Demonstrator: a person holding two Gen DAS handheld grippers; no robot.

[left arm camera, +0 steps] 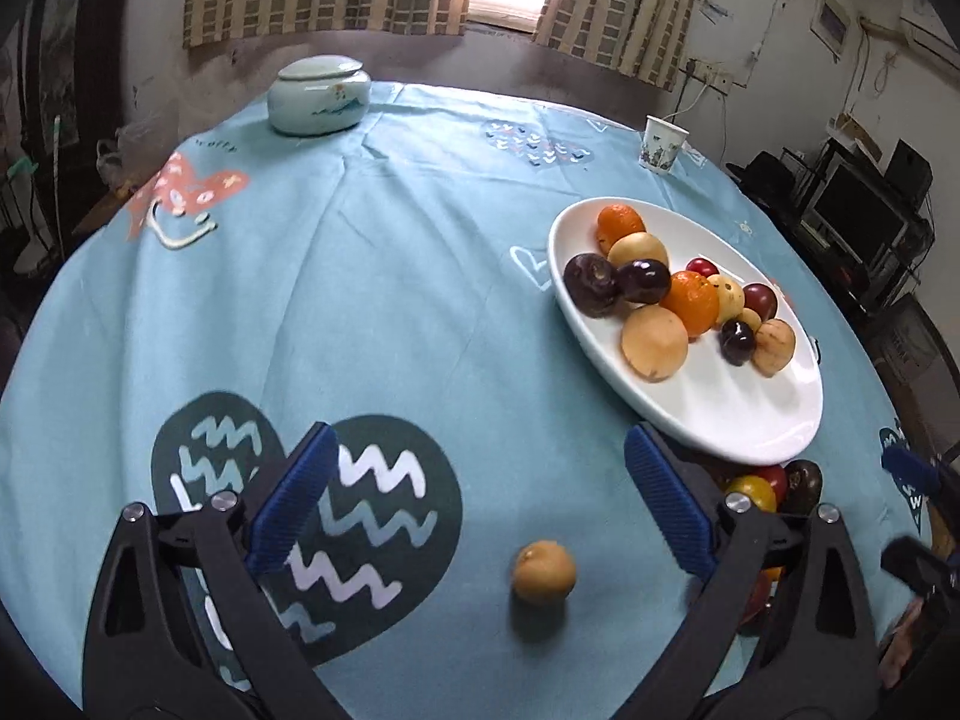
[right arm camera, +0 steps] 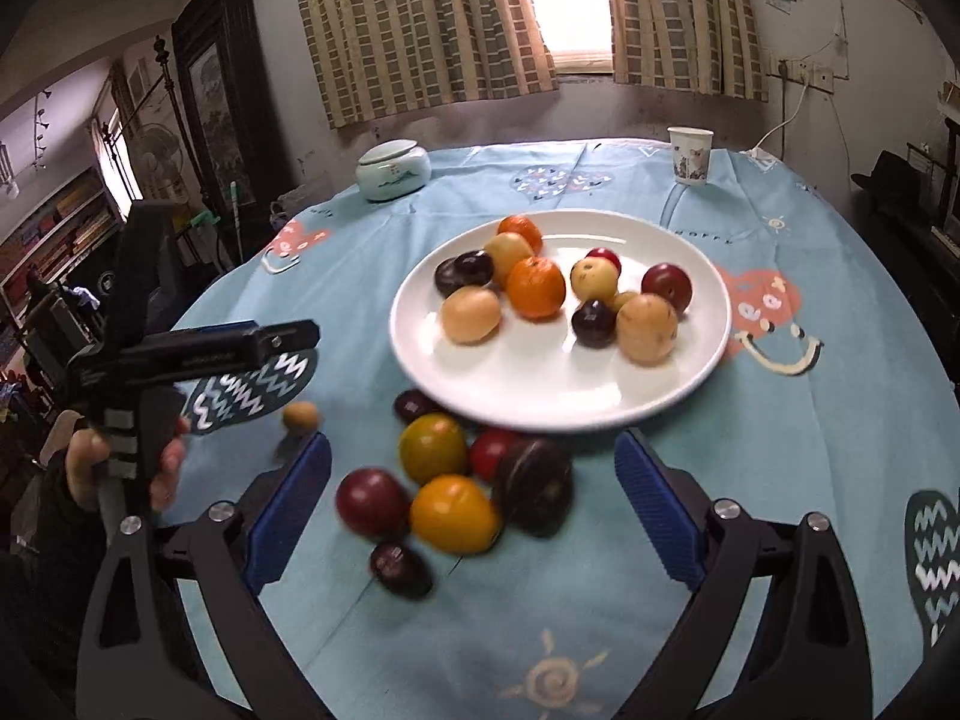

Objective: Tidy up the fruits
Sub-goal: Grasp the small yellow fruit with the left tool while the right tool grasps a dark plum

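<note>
Between the spread blue pads of the left tool (left arm camera: 480,498), a little ahead of them and nearer the right-hand pad, a small tan fruit (left arm camera: 543,573) lies alone on the blue patterned cloth of the worktop (left arm camera: 384,300); nothing is pinched. Ahead and to this tool's right sits the white plate (left arm camera: 738,420), loaded with oranges, tan fruits and dark plums. Just behind the right-hand pad, tucked at the plate's near edge, part of a loose cluster of fruit shows.

The right tool (right arm camera: 474,510) is also spread wide and grips nothing. In the gap between its pads lies that loose cluster (right arm camera: 456,480): a red plum (right arm camera: 372,501), a yellow-orange fruit (right arm camera: 454,513), a greenish-yellow one (right arm camera: 433,447), several dark plums, one of them (right arm camera: 400,568) closest to the tool. They are blurred in this view. Straight ahead, past the cluster, is the white plate, holding two oranges (right arm camera: 536,287), tan fruits and plums. The left tool appears to this tool's left, held in a hand (right arm camera: 90,468), with the small tan fruit lying just beyond it.

Far ahead stand a lidded ceramic jar (right arm camera: 393,171) to the left and a paper cup (right arm camera: 690,155) to the right.
</note>
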